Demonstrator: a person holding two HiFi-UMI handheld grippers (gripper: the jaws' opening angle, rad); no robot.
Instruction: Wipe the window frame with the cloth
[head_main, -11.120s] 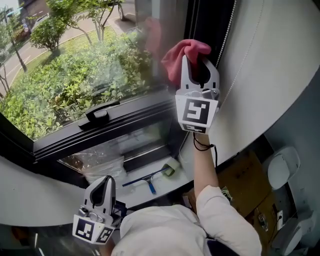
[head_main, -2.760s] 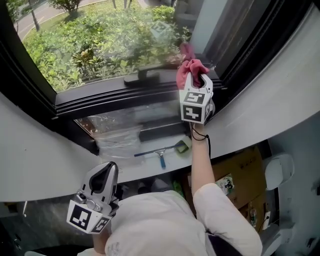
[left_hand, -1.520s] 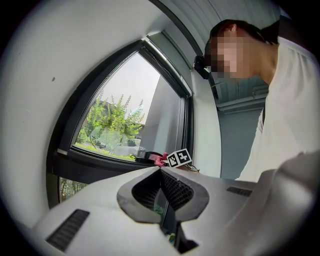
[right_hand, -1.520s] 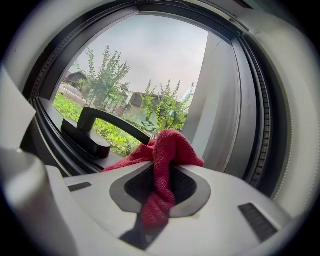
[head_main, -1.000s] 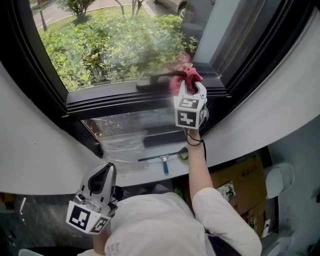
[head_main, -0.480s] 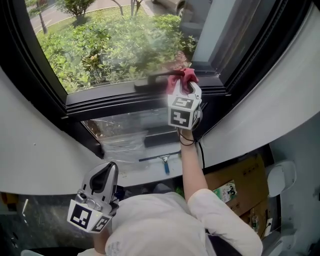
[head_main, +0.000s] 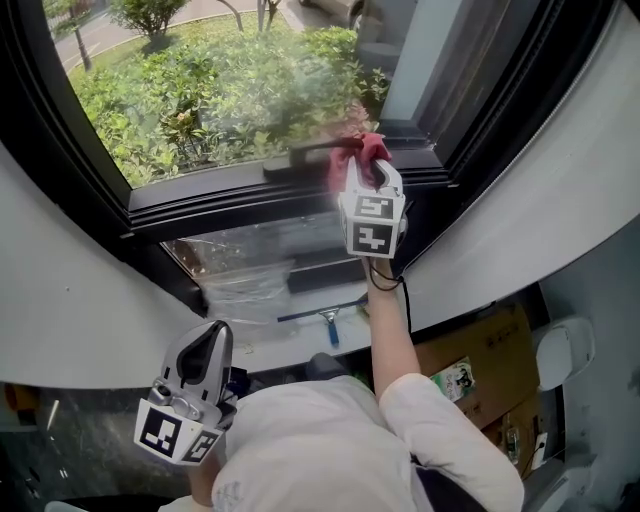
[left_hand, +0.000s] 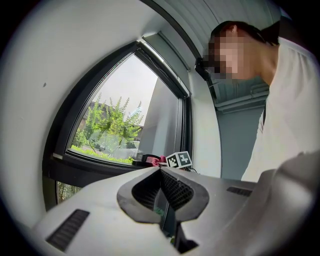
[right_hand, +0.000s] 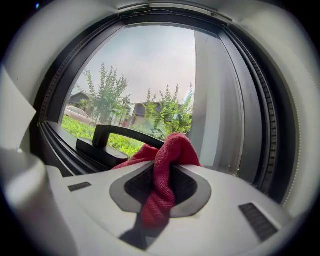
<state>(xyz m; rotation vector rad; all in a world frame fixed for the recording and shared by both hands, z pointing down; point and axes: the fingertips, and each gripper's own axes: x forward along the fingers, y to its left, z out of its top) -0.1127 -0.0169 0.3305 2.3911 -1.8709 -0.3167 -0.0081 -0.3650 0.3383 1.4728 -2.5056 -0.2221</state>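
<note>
My right gripper (head_main: 373, 172) is shut on a red cloth (head_main: 366, 149) and holds it against the black lower rail of the window frame (head_main: 230, 196), just right of the window handle (head_main: 300, 156). In the right gripper view the cloth (right_hand: 169, 152) bulges out between the fingertips of the right gripper (right_hand: 162, 170), with the handle (right_hand: 120, 134) close ahead on the left. My left gripper (head_main: 208, 345) hangs low at the bottom left, far from the window. Seen in its own view, the left gripper (left_hand: 161, 172) is shut with nothing in it.
A squeegee with a blue handle (head_main: 326, 319) lies on the white sill below the frame, beside a crumpled clear plastic bag (head_main: 238, 288). A cardboard box (head_main: 478, 360) sits on the floor at the lower right. White curved wall flanks the window on both sides.
The right gripper carried the cloth down from the upright at the window's right side to the lower rail by the handle. Over the last second it barely shifted. The left gripper stayed put.
</note>
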